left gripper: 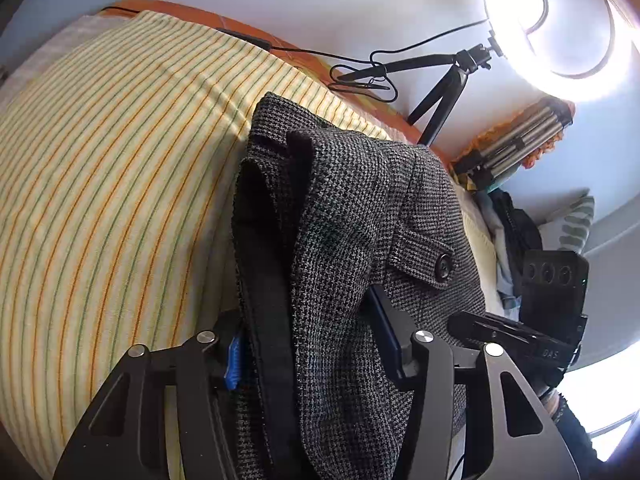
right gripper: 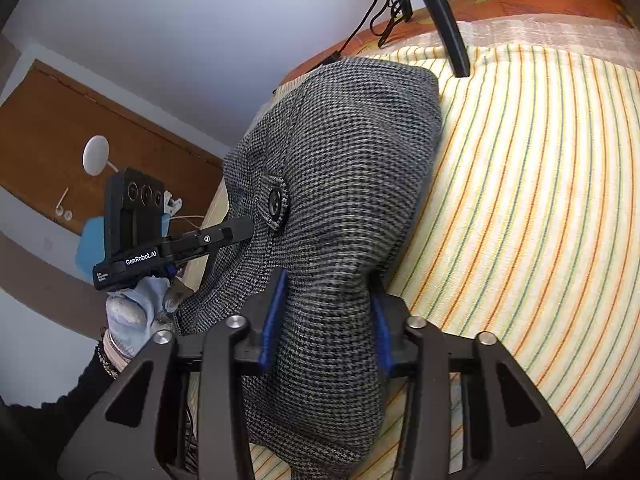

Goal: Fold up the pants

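Note:
The grey houndstooth pants (left gripper: 352, 216) lie bunched on the striped bed sheet (left gripper: 120, 184), with a buttoned pocket flap (left gripper: 424, 260) and black waistband lining showing. My left gripper (left gripper: 308, 344) is shut on the pants at the waistband edge. In the right wrist view the pants (right gripper: 344, 152) show the same button (right gripper: 275, 200). My right gripper (right gripper: 326, 316) is shut on a thick fold of the pants. The left gripper (right gripper: 224, 236) shows at the left of that view, in a gloved hand, holding the cloth's other edge.
A ring light (left gripper: 560, 28) on a black tripod (left gripper: 448, 92) with trailing cables stands at the far bed edge; one tripod leg (right gripper: 448, 20) rests on the sheet. Folded tripod and clothes pile (left gripper: 516, 216) at right. Wooden door (right gripper: 80, 148) at left.

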`<state>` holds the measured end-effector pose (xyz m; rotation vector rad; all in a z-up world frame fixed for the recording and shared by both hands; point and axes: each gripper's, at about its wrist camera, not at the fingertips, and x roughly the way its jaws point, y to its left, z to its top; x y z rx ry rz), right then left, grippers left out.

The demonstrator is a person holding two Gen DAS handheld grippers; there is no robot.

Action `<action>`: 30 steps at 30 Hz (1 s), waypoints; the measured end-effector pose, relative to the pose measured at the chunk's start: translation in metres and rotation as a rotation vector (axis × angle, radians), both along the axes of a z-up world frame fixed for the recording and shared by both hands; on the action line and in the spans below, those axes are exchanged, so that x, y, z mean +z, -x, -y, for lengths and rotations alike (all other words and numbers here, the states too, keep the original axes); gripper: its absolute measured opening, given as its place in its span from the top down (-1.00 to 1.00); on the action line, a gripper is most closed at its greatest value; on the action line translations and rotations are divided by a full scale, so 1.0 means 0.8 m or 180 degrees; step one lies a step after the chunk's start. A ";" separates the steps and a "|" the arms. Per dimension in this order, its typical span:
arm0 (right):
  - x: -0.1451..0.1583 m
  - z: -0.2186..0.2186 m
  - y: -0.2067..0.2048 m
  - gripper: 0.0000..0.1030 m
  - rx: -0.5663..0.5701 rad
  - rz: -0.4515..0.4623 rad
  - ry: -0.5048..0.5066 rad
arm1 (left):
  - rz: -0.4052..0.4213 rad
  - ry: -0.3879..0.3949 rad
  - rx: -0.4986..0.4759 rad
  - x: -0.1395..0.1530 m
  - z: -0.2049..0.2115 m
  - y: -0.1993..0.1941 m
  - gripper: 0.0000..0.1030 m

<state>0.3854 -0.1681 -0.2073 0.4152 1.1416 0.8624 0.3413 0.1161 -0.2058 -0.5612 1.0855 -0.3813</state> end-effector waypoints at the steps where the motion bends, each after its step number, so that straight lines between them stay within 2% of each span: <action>1: -0.001 0.001 -0.001 0.25 -0.0001 -0.0013 0.0003 | -0.0002 0.0013 0.0002 0.000 -0.001 0.000 0.04; 4: -0.006 0.000 -0.004 0.23 -0.0051 -0.0077 0.0005 | 0.0028 -0.0056 -0.0013 0.000 0.003 0.002 0.11; 6: -0.002 -0.005 -0.002 0.27 -0.0063 -0.0020 0.0095 | 0.0068 -0.0094 -0.0009 0.004 0.006 0.003 0.23; 8: 0.010 -0.013 0.004 0.49 -0.0059 0.0150 0.0224 | 0.0123 -0.0118 -0.0009 0.010 0.009 0.006 0.33; 14: 0.050 -0.037 0.028 0.67 -0.0041 0.0582 0.0552 | 0.0303 -0.0288 -0.0033 0.027 0.021 0.013 0.43; 23: 0.086 -0.057 0.053 0.71 -0.0009 0.0897 0.0744 | 0.0505 -0.0342 -0.0076 0.049 0.028 0.031 0.45; 25: 0.092 -0.057 0.055 0.71 -0.0022 0.0937 0.0760 | 0.0550 -0.0355 -0.0104 0.055 0.032 0.035 0.45; 28: 0.105 -0.045 0.059 0.71 -0.0025 0.1007 0.0773 | 0.0714 -0.0498 -0.0202 0.072 0.050 0.041 0.45; 30: 0.114 -0.038 0.062 0.71 -0.0035 0.1048 0.0814 | 0.0782 -0.0488 -0.0239 0.080 0.060 0.042 0.45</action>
